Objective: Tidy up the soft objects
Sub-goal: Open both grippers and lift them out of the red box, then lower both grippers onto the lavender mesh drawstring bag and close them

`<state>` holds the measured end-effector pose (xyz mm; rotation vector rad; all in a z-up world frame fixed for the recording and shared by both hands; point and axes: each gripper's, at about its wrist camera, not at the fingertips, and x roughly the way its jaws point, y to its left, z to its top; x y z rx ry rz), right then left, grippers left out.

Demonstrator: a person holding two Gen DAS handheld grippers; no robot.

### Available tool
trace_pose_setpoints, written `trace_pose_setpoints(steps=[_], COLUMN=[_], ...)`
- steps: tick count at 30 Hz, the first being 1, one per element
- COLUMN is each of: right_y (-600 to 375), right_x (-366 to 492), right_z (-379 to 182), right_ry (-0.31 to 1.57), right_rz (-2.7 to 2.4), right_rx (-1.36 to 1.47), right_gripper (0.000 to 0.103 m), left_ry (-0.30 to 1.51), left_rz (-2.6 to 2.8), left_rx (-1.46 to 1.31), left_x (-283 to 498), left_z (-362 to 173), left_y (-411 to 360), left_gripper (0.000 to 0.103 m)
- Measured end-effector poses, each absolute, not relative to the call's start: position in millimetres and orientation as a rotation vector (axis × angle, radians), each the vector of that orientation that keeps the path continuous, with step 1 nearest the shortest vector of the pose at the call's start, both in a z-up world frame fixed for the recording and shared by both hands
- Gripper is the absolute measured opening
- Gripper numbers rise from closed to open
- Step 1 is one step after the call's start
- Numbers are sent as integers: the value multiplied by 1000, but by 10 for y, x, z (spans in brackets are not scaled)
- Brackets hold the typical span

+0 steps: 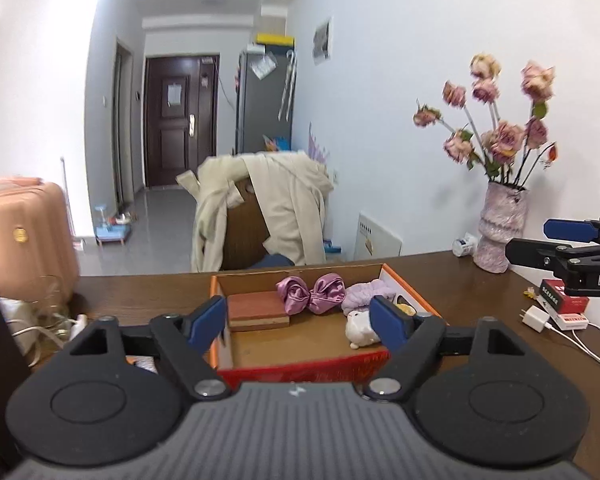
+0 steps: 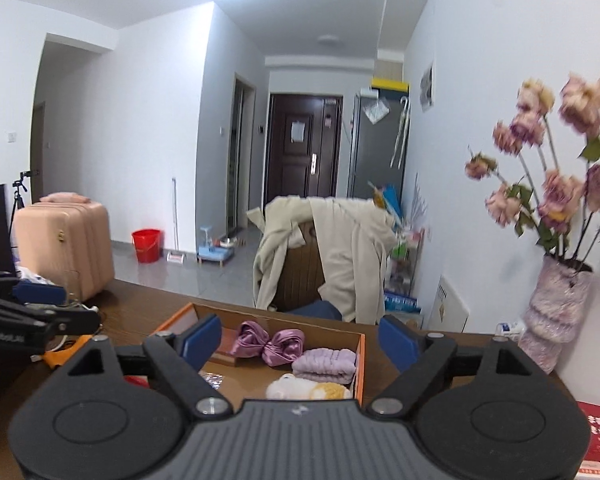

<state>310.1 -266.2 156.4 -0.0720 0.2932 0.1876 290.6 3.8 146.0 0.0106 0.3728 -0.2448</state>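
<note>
An orange cardboard box (image 1: 404,280) (image 2: 362,360) sits on the dark wooden table. Inside lie a shiny purple bow (image 1: 311,292) (image 2: 267,342), a folded lilac cloth (image 1: 366,294) (image 2: 326,364), a small white and yellow plush (image 1: 360,330) (image 2: 308,390) and a reddish folded pad (image 1: 256,310). My left gripper (image 1: 300,322) hovers above the box's near side, open, nothing between its blue pads. My right gripper (image 2: 300,340) also hangs above the box, open and empty. In the left wrist view the right gripper (image 1: 540,240) shows at the right edge.
A pale vase of dried pink roses (image 1: 500,232) (image 2: 556,320) stands at the table's right against the wall. A red box and a white charger (image 1: 538,318) with cable lie near it. A chair draped with a beige coat (image 1: 268,208) is behind the table. A pink suitcase (image 1: 24,236) stands left.
</note>
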Motion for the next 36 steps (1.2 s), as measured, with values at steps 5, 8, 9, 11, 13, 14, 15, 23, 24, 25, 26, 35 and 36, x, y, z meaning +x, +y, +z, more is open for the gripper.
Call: trace_pose_setpoints(steps=[5, 8, 9, 11, 13, 14, 15, 23, 24, 25, 26, 35, 36], right_y=[-2555, -2499, -2484, -2450, -2418, -2399, -2390, -2203, -2180, -2158, -2147, -2014, -2001], right_x=[2428, 2000, 1860, 1610, 1380, 1276, 1182, 709, 720, 740, 762, 1188, 1232], right_z=[1334, 1104, 1027, 883, 746, 681, 612, 145, 129, 122, 121, 6, -6], right_ry=[215, 200, 198, 198, 199, 201, 202, 276, 280, 283, 285, 404, 410], right_rz=[158, 148, 147, 145, 149, 150, 155, 151, 156, 158, 161, 271, 276], right_rx=[-89, -89, -85, -80, -71, -66, -57, -62, -74, -80, -74, -47, -47], right_gripper=[89, 90, 90, 91, 91, 91, 91, 91, 91, 91, 91, 57, 56], left_ry=[293, 263, 243, 205, 205, 216, 229, 281, 283, 286, 291, 377, 390], left_rz=[-195, -188, -180, -170, -158, -161, -164, -152, -148, -150, -149, -173, -176], left_rx=[10, -29, -31, -28, -28, -33, -34, 19, 17, 16, 13, 9, 8], left_x=[2109, 1638, 1475, 1199, 976, 895, 832, 699, 718, 736, 771, 1257, 1327], left_z=[1219, 1046, 988, 878, 766, 721, 675, 448, 440, 429, 419, 272, 251], left_y=[257, 372, 388, 418, 428, 434, 440, 431, 431, 444, 449, 345, 339], left_gripper=[88, 92, 95, 97, 97, 97, 97, 99, 99, 99, 100, 100, 100])
